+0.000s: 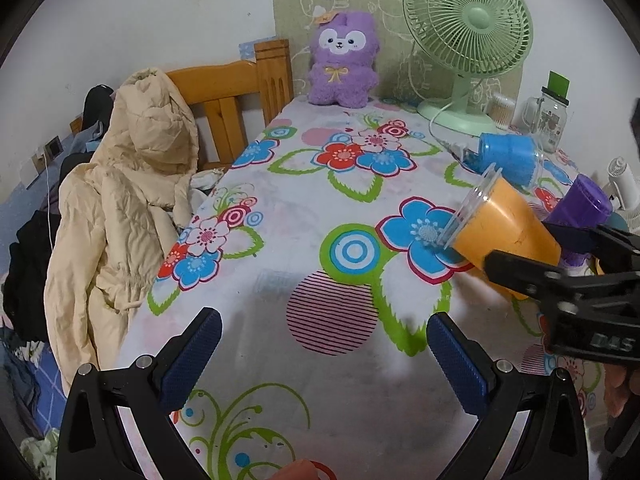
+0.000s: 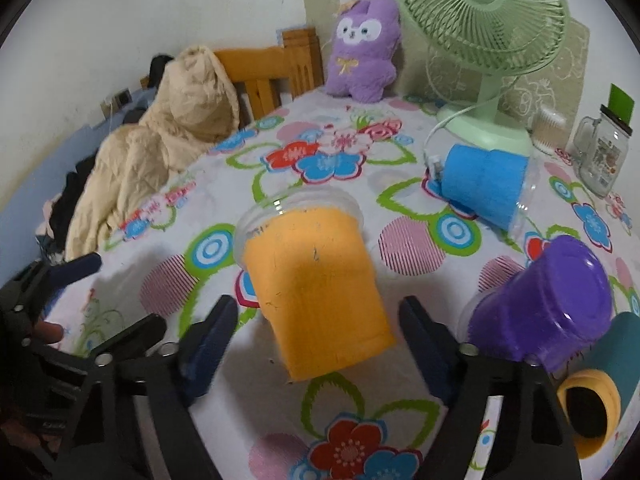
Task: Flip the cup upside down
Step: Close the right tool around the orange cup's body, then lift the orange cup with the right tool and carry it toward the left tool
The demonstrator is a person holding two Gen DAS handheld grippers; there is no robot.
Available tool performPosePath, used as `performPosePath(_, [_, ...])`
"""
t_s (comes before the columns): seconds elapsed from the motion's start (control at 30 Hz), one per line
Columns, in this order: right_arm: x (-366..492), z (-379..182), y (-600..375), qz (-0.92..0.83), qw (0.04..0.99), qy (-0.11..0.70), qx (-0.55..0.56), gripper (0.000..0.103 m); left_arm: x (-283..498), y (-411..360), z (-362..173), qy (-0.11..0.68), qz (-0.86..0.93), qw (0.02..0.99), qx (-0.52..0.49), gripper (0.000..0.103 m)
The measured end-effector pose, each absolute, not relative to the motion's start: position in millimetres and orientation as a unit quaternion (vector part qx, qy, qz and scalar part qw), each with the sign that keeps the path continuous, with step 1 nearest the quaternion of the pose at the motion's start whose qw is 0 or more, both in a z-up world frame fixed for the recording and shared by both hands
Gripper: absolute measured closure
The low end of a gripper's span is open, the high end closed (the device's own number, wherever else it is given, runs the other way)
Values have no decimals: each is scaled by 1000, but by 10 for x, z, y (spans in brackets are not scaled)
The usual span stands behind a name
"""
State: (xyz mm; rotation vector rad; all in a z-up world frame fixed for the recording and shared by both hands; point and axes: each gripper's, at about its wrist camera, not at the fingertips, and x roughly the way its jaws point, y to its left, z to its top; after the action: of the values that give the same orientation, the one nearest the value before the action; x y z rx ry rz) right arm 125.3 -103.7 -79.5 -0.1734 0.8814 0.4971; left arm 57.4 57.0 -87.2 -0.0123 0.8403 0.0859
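Item: orange-lined clear plastic cup [image 2: 316, 280], tilted, its clear rim pointing away from me and down toward the flowered tabletop [image 1: 320, 208]; closed base nearest the right wrist camera.
Location: between the fingers of my right tongs [image 2: 320, 328], over the middle of the tabletop; in the left view the rim looks to be at or just above the cloth, and I cannot tell whether it touches.
Right tongs: fingers stand either side of the cup's lower body; in the right view a gap shows on both sides, while the left view shows a finger across the cup wall, so I cannot tell whether they grip it.
Left tongs [image 1: 324, 344]: wide, holding nothing, hovering over bare cloth.
Key relation: the cup's long axis runs forward along my right fingers, mouth leading; the right hand is at the cup, the left well apart to its left.
Judgement: the flip looks partway; further forward rotation should put the mouth flat on the cloth.
Neighbours: blue-lined clear cup [image 2: 486, 188] on its side; purple-lined cup [image 2: 548, 304] just right of the right tongs.
Background: green desk fan [image 1: 466, 20].
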Motion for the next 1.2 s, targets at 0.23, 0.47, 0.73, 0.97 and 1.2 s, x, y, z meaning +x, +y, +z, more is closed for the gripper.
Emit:
performPosePath(0.23, [1229,-829,-894,237,867,421,-126,40,544,615,-846,406,43,913,-9,0])
performPosePath(0.47, [1136,-737,-865,242,869,411,-129,41,483,633,-776,401,43,915,-15,0])
performPosePath(0.73, [1075,-624,-1062,228,879,404,-111,41,411,544,-689,393,37,919,-12,0])
performPosePath(0.97, [940,-520,-1264,217,885,397,-106,41,366,384,-621,388,24,921,-3,0])
performPosePath(1.2, [762,-432,-1455,207,890,390,-108,41,322,178,-589,386,5,922,10,0])
